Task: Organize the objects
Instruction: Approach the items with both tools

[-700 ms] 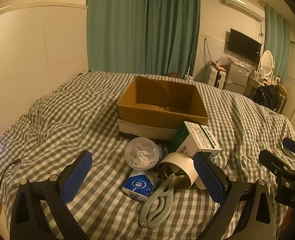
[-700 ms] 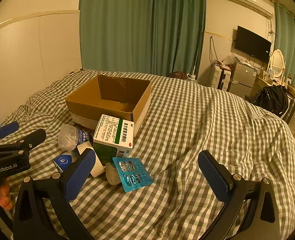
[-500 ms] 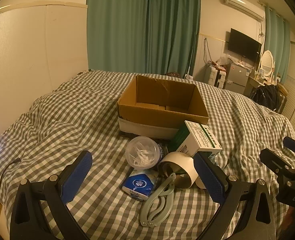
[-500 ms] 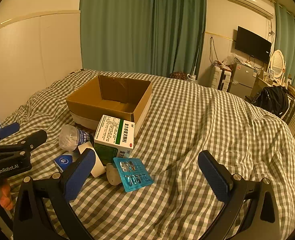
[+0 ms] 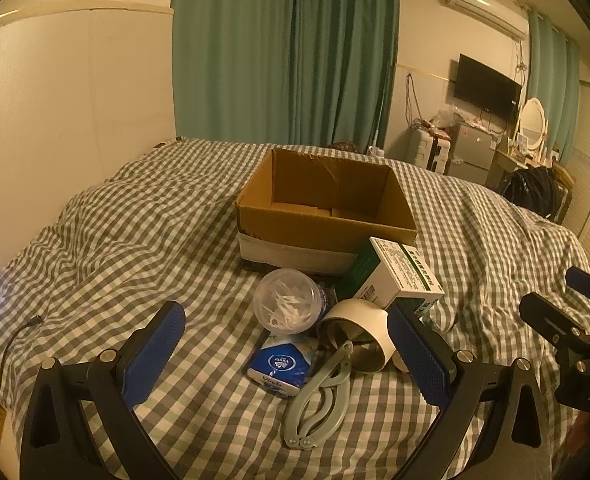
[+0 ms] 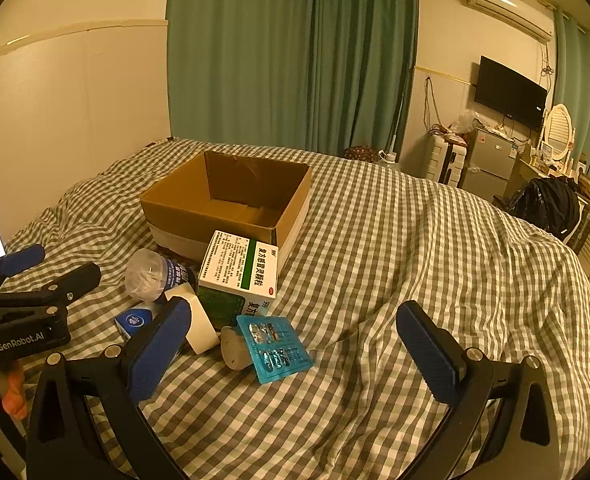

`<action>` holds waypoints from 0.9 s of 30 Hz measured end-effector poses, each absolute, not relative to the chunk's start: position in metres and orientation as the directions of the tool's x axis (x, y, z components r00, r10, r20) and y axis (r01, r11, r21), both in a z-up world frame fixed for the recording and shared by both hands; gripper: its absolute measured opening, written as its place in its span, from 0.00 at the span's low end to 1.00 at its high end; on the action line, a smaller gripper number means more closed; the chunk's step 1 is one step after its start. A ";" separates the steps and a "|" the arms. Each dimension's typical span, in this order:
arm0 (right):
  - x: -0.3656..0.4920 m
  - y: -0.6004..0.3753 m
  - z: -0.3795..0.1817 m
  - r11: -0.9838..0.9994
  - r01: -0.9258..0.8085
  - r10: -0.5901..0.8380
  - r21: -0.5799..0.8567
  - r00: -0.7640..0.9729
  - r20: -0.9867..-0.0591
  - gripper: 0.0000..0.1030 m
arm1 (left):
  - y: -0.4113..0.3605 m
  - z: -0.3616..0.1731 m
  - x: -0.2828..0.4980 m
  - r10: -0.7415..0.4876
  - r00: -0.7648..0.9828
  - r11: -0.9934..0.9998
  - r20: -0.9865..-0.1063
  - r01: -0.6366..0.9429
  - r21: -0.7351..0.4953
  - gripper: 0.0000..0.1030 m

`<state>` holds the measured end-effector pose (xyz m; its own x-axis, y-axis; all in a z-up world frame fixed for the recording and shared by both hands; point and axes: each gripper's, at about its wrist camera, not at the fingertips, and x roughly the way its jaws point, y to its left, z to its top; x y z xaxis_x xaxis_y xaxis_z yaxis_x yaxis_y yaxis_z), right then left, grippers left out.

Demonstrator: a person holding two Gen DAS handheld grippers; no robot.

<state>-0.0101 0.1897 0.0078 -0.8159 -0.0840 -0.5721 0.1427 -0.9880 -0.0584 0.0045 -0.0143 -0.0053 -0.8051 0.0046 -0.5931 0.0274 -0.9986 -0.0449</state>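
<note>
Grippers both stand wide apart, holding nothing: left gripper [image 5: 287, 354] over the clutter, right gripper [image 6: 295, 344] over bare checked bedding [image 6: 415, 260]. Nearest lies a green folding clip [image 5: 321, 404], touching a tissue pack [image 5: 281, 364] and tape roll [image 5: 359, 334]. A blister pack [image 6: 275, 344] lies right of the tape. Behind sit a clear tub [image 5: 291, 300] and medicine box [image 6: 239, 272], against the open, empty carton [image 5: 327, 208] farther off.

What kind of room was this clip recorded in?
Most likely a bedroom: a bed under a green-and-white checked duvet, a white-framed oval vanity mirror, and a black wall-mounted flat-screen television.
</note>
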 end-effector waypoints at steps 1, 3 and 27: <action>-0.010 0.190 0.008 -0.988 0.143 -0.084 -0.058 -0.816 -0.572 1.00 | -0.014 -0.005 0.005 0.004 -0.804 -0.999 -0.594 0.027 -0.043 1.00; -0.010 0.189 0.008 -0.988 0.144 -0.085 -0.058 -0.815 -0.573 1.00 | -0.013 -0.005 0.005 0.002 -0.802 -0.999 -0.597 0.027 -0.040 1.00; -0.055 0.178 0.012 -0.980 0.195 -0.133 -0.042 -0.795 -0.592 1.00 | -0.018 -0.032 -0.035 -0.007 -0.723 -0.997 -0.691 0.056 -0.049 1.00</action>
<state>-0.0551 0.1778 0.0125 -0.7946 -0.1327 -0.5924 0.1950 -0.9799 -0.0421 -0.0352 -0.0180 -0.0324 -0.7226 -0.0065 -0.6912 0.0555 -0.9973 -0.0486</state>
